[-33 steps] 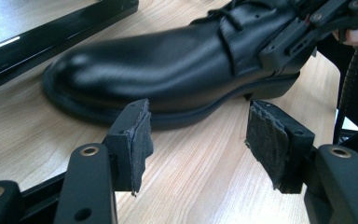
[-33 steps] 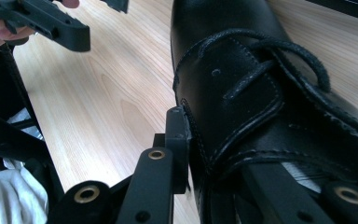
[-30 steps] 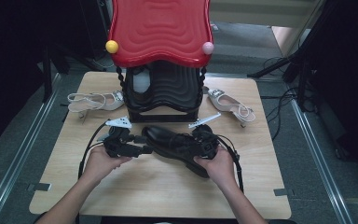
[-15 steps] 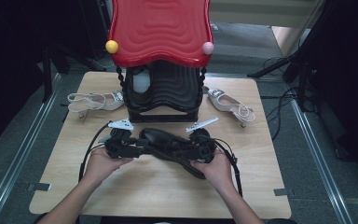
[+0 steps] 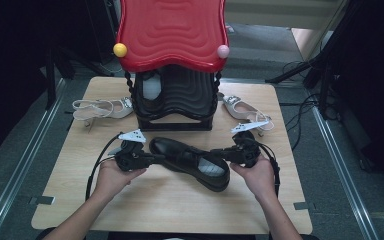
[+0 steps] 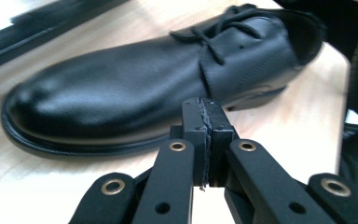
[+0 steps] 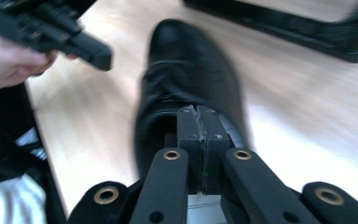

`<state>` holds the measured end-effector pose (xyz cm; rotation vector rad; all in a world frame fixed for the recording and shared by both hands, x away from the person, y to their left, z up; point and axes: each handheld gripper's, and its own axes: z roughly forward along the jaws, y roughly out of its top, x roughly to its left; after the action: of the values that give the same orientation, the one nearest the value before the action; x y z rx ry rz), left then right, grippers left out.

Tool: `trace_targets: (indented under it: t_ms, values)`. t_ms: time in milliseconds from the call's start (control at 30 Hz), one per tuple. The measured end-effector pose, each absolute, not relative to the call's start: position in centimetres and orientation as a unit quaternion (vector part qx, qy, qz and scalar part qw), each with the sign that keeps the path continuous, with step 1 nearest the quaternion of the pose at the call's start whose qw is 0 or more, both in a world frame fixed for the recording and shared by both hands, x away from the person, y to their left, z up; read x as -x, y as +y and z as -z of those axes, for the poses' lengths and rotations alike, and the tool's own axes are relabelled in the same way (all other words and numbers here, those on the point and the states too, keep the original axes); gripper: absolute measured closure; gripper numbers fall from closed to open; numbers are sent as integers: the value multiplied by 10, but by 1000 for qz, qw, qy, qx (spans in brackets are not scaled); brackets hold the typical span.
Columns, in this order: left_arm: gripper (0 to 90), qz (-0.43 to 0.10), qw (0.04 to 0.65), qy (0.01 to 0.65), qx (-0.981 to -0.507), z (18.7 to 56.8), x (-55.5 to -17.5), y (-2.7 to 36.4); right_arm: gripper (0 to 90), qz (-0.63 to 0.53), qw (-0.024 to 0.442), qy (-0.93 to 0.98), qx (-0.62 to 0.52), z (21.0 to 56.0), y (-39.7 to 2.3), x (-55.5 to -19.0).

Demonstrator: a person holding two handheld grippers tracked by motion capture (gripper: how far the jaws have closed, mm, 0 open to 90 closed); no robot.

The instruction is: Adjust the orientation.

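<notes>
Dark floor and cable clutter ring the pale wooden surface in the high view, where a black lace-up shoe lies on its sole in front of a black rack with a red wavy top; a pale sandal sits at each side of the rack, probably waiting their turn; the left claw points at the shoe's toe end and the right claw at its heel opening, so the person seems to bracket the shoe from both ends to line it up. A second earlier both claws crowded over the shoe, which lay a little more to the left; now the hands stand farther apart and the shoe sits freer between them. From the left gripper view, the left claw is clenched on nothing, having just been closing, its tips just short of the shoe's side. From the right gripper view, blurred, the right claw is likewise clenched empty after closing, aimed along the shoe from its heel, with the other hand farther off.
</notes>
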<state>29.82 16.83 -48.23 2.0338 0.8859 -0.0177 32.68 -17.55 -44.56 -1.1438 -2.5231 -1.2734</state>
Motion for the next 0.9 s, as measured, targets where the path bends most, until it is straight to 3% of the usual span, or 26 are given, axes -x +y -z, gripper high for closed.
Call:
trace_targets:
  t_ms: [133,400,533,900]
  values:
    - [900,5,452,358,-817,487,-302,166,900,420,19,-818,393,451,-188,-339]
    - [900,28,443,362,-820,497,-305,158,900,390,11,-830,398,476,-182,-353]
    - [900,27,442,364,-820,500,-305,155,900,385,31,-830,402,483,-176,-354]
    - [900,43,430,363,-826,509,-308,146,900,380,32,-830,408,484,-173,-347]
